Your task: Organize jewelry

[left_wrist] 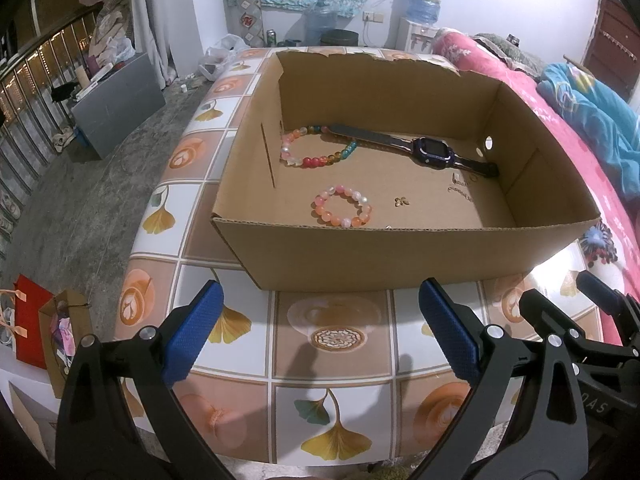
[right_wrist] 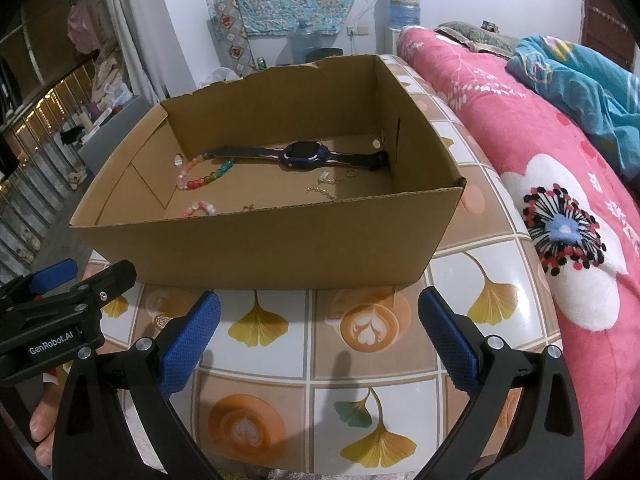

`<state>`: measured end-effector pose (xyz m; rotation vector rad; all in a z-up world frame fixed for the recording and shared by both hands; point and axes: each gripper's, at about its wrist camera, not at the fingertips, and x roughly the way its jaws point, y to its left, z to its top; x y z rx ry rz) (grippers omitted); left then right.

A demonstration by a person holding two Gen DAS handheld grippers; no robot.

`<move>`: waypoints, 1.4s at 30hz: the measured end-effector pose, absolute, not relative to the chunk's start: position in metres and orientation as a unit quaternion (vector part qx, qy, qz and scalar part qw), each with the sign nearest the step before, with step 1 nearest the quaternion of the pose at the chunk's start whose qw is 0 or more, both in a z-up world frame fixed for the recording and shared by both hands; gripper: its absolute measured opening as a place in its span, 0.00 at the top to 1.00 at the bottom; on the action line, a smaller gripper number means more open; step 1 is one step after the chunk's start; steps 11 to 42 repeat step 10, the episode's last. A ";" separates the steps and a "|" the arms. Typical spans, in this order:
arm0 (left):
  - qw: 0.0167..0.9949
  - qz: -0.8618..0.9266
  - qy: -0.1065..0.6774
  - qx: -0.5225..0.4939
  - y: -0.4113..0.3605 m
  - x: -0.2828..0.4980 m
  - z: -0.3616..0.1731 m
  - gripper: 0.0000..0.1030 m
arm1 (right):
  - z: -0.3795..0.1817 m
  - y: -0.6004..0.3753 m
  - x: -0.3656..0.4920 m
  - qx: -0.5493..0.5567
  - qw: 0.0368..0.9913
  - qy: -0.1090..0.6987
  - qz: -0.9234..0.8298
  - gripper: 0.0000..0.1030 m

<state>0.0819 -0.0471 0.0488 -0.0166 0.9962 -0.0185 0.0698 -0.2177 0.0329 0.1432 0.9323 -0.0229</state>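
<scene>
The cardboard box (left_wrist: 400, 256) contains two beaded bracelets (left_wrist: 343, 205), one smartwatch (left_wrist: 434, 152); both grippers' fingers (left_wrist: 194, 336) spread, empty.

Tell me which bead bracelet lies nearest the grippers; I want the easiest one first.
The small pink bracelet, lying close to the box's near wall. The bigger multicoloured bracelet sits further back, beside the watch strap.
</scene>
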 end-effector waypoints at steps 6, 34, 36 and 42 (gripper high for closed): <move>0.878 -0.008 0.479 -0.009 -0.048 0.081 0.048 0.08 | 0.033 -0.218 0.070 0.069 0.891 0.449 -0.011 0.06; 0.877 -0.008 0.480 -0.011 -0.048 0.081 0.047 0.08 | 0.033 -0.218 0.070 0.069 0.891 0.449 -0.011 0.06; 0.877 -0.008 0.480 -0.011 -0.048 0.081 0.047 0.08 | 0.033 -0.218 0.070 0.069 0.891 0.449 -0.011 0.06; 0.877 -0.008 0.480 -0.011 -0.048 0.081 0.047 0.08 | 0.033 -0.218 0.070 0.069 0.891 0.449 -0.011 0.06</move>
